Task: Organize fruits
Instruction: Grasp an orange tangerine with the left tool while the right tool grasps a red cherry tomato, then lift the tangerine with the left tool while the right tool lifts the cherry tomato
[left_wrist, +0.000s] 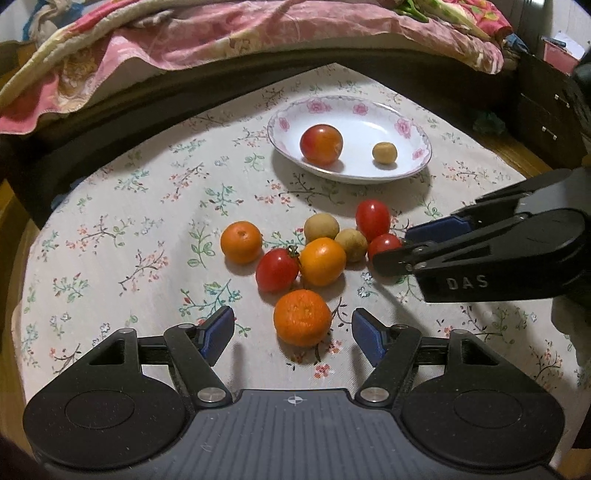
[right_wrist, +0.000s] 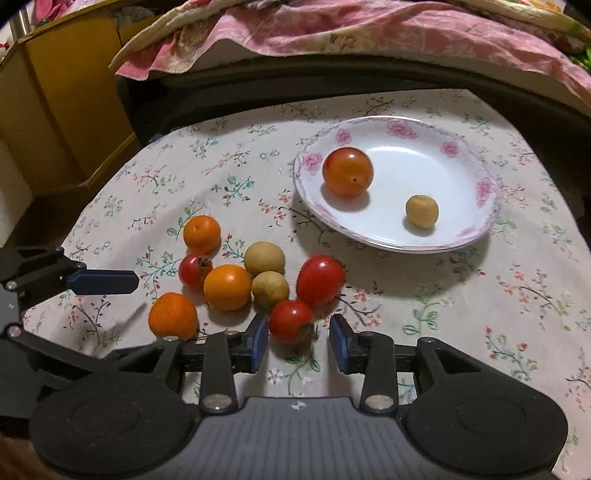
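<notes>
Floral tablecloth (left_wrist: 129, 221) covers the table beside a quilt-draped bed (left_wrist: 221, 33). Loose fruits (left_wrist: 321, 261) are clustered near the plate (left_wrist: 354, 110). Left gripper (left_wrist: 292, 328) and right gripper (right_wrist: 298, 338) jaws are apart.

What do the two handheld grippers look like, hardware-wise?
Both match: left gripper and right gripper have matte black linkage arms, silver pivot screws, blue pads on the fingers, round black side housings and a ribbed grey base. The right gripper's side reads "DAS".
</notes>
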